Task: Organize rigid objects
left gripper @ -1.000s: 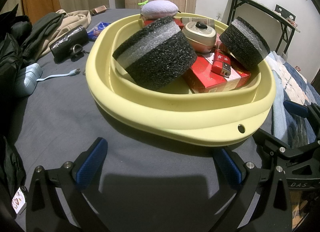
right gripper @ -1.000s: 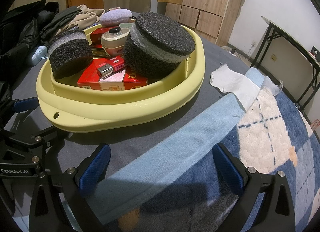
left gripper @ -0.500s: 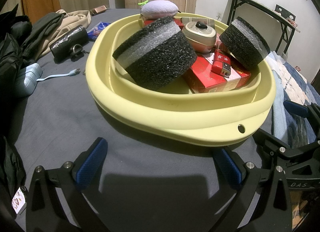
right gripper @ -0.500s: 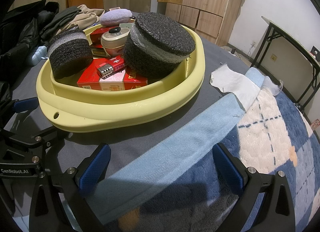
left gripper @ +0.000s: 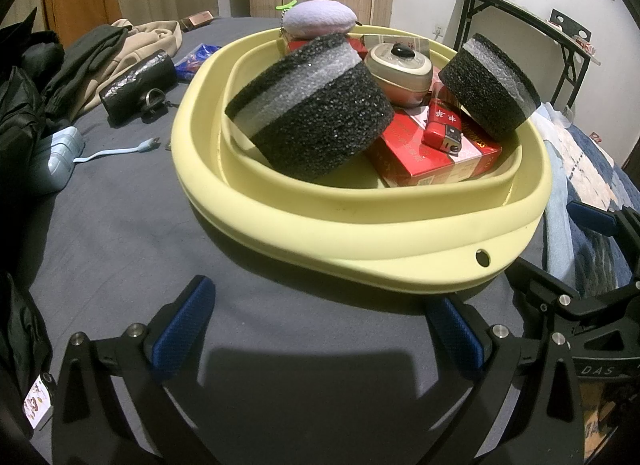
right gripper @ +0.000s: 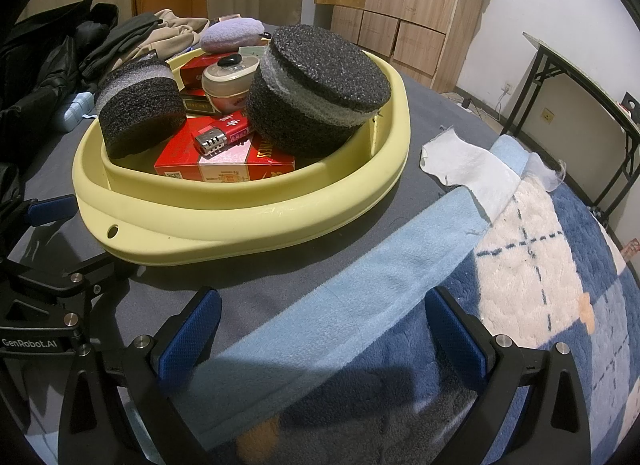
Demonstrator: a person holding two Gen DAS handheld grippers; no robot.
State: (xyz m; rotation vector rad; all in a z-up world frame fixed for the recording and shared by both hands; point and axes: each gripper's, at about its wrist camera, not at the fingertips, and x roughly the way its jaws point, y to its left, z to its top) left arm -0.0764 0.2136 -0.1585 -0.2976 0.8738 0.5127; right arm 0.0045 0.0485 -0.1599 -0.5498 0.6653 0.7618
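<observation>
Yellow basin (left gripper: 360, 233) sits centre frame in the left wrist view, on a grey bed sheet (left gripper: 120, 233). Inside it, two black-and-grey foam discs: one (left gripper: 308, 105) tilted against the basin's left inner wall, the other (left gripper: 490, 85) leaning at the right rim. Between them a red carton (left gripper: 424, 157) lies flat with a red lighter (left gripper: 444, 127) on top. Behind these, a beige round case (left gripper: 400, 71) with a dark button, and at the far rim a lilac cushion (left gripper: 318, 19).

Left gripper (left gripper: 320, 329): jaws spread wide, nothing between them, low in frame just short of the basin's near rim. Right gripper (right gripper: 320, 329): likewise spread and empty, lower centre of its view, over the edge of a light blue towel (right gripper: 360, 289) and a blue-and-white plaid blanket (right gripper: 540, 285). Basin lies upper left of it, apart from its fingers.

Upper left of the left wrist view: a black pouch (left gripper: 136, 85), a pale blue case (left gripper: 56, 161) with cable, and heaped clothes (left gripper: 120, 45). A white cloth (right gripper: 464, 161) lies right of the basin in the right wrist view.
</observation>
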